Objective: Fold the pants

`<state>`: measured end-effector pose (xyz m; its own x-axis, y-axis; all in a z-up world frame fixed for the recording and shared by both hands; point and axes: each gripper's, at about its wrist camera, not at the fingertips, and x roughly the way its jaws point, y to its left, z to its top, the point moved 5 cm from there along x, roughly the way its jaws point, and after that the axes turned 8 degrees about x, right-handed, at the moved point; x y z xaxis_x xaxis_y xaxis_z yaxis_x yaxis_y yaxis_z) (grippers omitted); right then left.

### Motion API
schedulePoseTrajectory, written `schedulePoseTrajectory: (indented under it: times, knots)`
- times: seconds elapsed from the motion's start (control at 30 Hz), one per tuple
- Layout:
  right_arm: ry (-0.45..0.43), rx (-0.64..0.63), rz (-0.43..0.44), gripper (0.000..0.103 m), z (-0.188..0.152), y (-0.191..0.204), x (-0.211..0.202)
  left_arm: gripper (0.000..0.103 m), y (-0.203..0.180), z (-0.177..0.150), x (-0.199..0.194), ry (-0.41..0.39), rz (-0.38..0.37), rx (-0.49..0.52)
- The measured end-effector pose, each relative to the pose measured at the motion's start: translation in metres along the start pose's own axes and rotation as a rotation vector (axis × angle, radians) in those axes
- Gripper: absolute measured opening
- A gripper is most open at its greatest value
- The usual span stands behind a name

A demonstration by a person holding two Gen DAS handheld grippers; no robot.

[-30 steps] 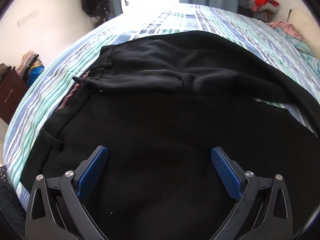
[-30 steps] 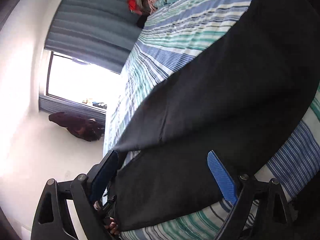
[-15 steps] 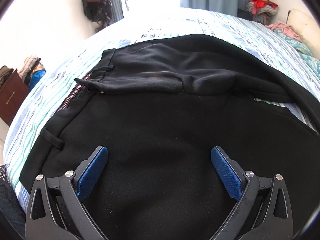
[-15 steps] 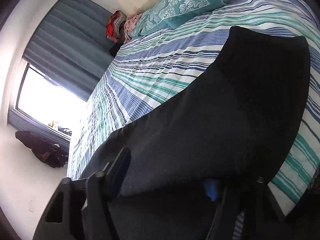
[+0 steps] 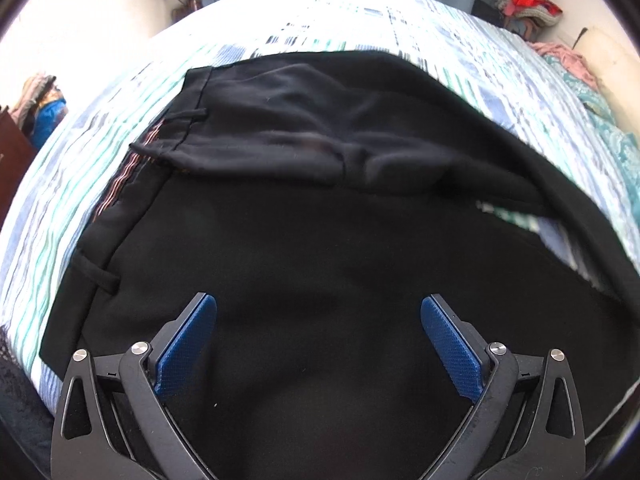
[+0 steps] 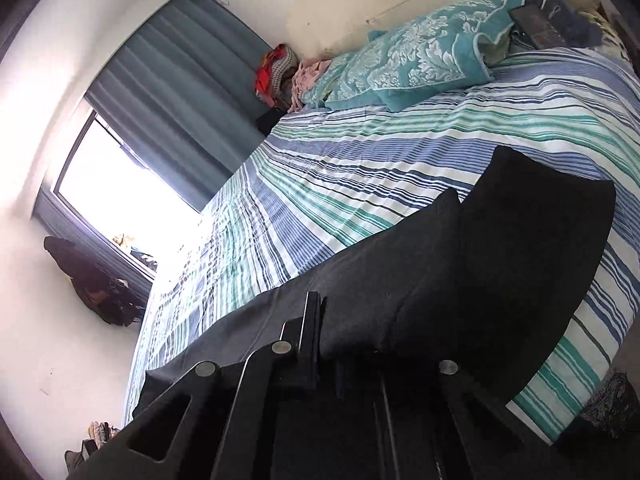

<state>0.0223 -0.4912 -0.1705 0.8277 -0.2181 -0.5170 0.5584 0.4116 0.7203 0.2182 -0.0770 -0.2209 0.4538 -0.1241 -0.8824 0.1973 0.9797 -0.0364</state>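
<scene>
Black pants (image 5: 312,208) lie spread on a striped bed (image 5: 60,184), waistband with belt loops at the left, legs running off to the right. My left gripper (image 5: 318,340) is open, its blue pads just above the seat of the pants, holding nothing. In the right wrist view my right gripper (image 6: 328,344) is shut on the black pants (image 6: 500,264), pinching a fold of a leg; the cloth drapes over one finger and hides it. The leg ends lie beyond it on the bed (image 6: 360,168).
Teal patterned pillows (image 6: 420,60) and a pile of clothes (image 6: 280,72) sit at the head of the bed by the curtain. A bright window (image 6: 112,200) and a hanging dark bag (image 6: 92,280) are on the far wall. A wooden dresser (image 5: 12,168) stands at the left.
My right gripper went from open to shut on the pants leg and swung up, bringing the pillows into view. My left gripper stayed open and pulled back a little.
</scene>
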Motion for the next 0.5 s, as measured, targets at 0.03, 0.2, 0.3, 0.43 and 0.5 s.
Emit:
schedulePoseTrajectory:
  times: [0.03,0.2,0.3,0.43,0.5]
  knots:
    - [0.0,-0.011,0.005,0.006,0.0,0.002,-0.001,0.102,0.001,0.013,-0.003,-0.01,-0.031,-0.024]
    - [0.003,0.022,0.035,0.006,0.001,-0.001,-0.004,0.102,0.002,0.089,0.011,0.02,-0.157,-0.166]
    - [-0.018,0.019,0.093,0.006,0.003,0.003,-0.021,0.102,-0.005,0.126,0.032,0.053,-0.156,-0.193]
    - [-0.029,-0.032,0.131,0.006,-0.001,0.015,-0.037,0.102,-0.018,0.157,0.06,0.109,-0.151,-0.2]
    - [-0.024,-0.028,0.156,0.006,-0.002,0.016,-0.042,0.102,-0.019,0.165,0.07,0.118,-0.162,-0.233]
